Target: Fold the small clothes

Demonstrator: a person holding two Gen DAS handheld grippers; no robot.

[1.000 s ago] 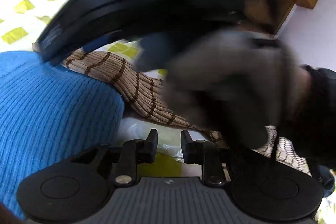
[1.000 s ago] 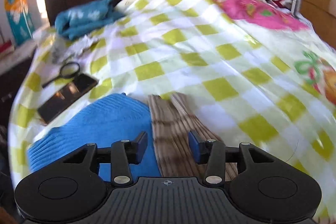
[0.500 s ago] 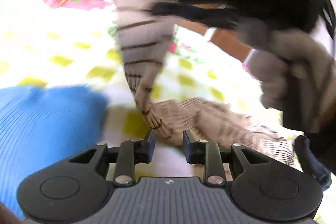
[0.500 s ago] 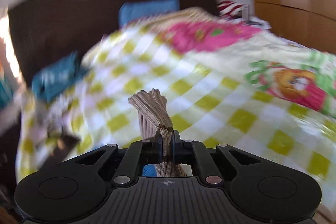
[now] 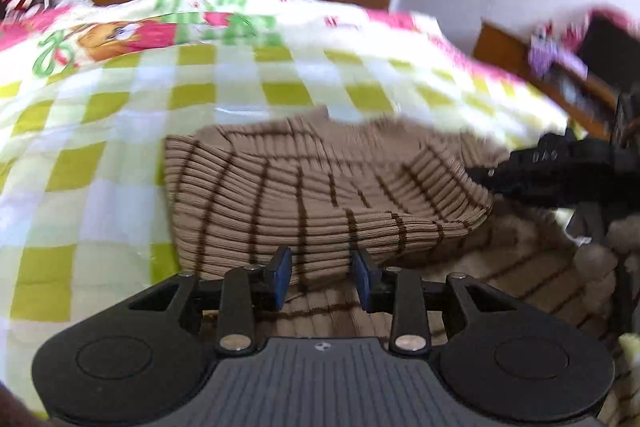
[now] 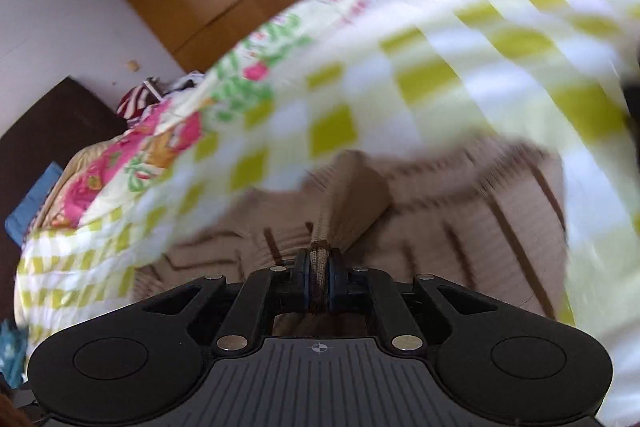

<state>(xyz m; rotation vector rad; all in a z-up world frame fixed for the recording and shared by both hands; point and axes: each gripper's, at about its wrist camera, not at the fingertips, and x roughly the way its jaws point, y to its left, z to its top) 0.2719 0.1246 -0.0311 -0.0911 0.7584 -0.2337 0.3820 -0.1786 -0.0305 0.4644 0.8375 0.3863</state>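
The brown striped knit top [image 5: 320,187] is spread out on the bed [image 5: 120,131], near the middle of the checked sheet. It looks soft, light and floppy, so it should bend where it is pulled and sag if lifted. A hem or a corner is judged the best place to pinch.

A bunched edge of it is squeezed tight in the right gripper [image 6: 319,283]. The left gripper [image 5: 322,277] is being opened; a fold lies between its blue pads [image 5: 283,277], but is not pressed.

The right wrist view is blurred. The top's near edge is hidden behind the grippers.
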